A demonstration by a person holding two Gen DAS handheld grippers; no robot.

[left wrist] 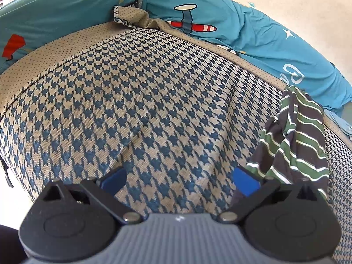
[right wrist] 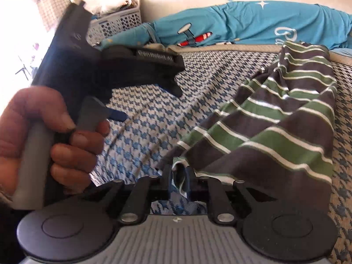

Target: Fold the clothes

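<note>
left gripper (left wrist: 179, 181): bottom centre of left wrist view; jaws spread wide; blue pads (left wrist: 246, 183) far apart; nothing between them, only houndstooth cover below; striped cloth touches or overlaps the outer side of the right-hand finger, not pinched

left gripper seen from other side: upper left of right wrist view (right wrist: 176, 83); black body held over the cover; a person's hand (right wrist: 55, 132) wraps the grey handle, fingers on the trigger; left part of frame blown out by light

right gripper (right wrist: 179, 181): bottom centre of right wrist view; jaws closed together on a hem edge of the striped garment; light inner edge of cloth shows in the narrow slot between the fingers

striped garment (right wrist: 275, 118): dark brown with green bands and thin white lines; bunched, rising from the right gripper to the upper right of right wrist view; far part lies on the cover; in left wrist view it hangs as a crumpled strip at right edge (left wrist: 294, 136)

houndstooth cover (left wrist: 140, 101): blue and tan pattern, tan dotted border; fills centre of left wrist view; wrinkled; a corner flipped up at top centre

teal bedding (left wrist: 253, 35): airplane print, stars, white lettering; runs along top of both views behind the cover

basket (right wrist: 118, 24): white perforated, upper left of right wrist view, against a pale wall; contents unclear
</note>
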